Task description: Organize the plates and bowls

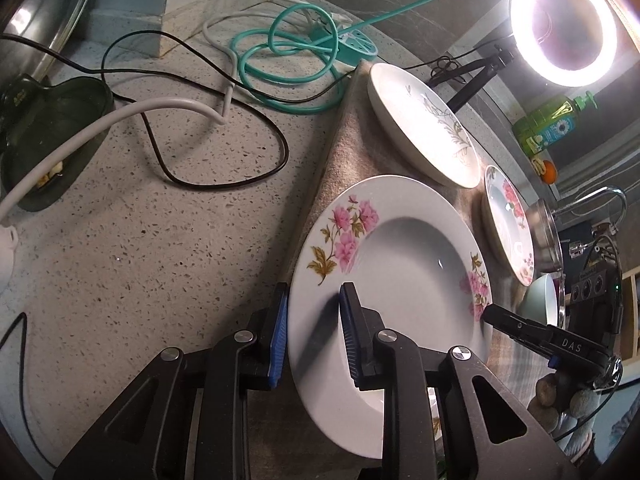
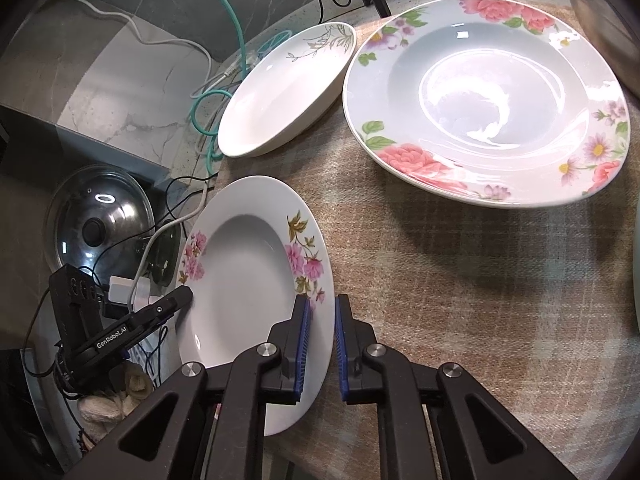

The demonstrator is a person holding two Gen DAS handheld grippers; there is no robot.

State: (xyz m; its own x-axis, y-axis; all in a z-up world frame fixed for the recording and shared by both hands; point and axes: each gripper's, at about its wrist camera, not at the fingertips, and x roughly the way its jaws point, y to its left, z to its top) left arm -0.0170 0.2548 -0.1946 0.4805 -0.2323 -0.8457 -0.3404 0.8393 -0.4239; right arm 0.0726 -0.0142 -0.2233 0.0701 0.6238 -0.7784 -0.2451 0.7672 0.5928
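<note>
Pink-flowered plate (image 1: 400,264), lower centre, clamped at opposite rims by left hand-held gripper (image 1: 314,324) and right hand-held gripper (image 2: 320,340); uneven pull risks slipping.

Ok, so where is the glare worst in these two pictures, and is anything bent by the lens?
Left wrist view: the ring light blows out white at top right, and the counter edge curves with the fisheye. Right wrist view: bright streaks of reflection wash over the well of the large floral plate; the pink-flowered plate is evenly lit and casts a soft shadow; the frame corners go dark.
</note>
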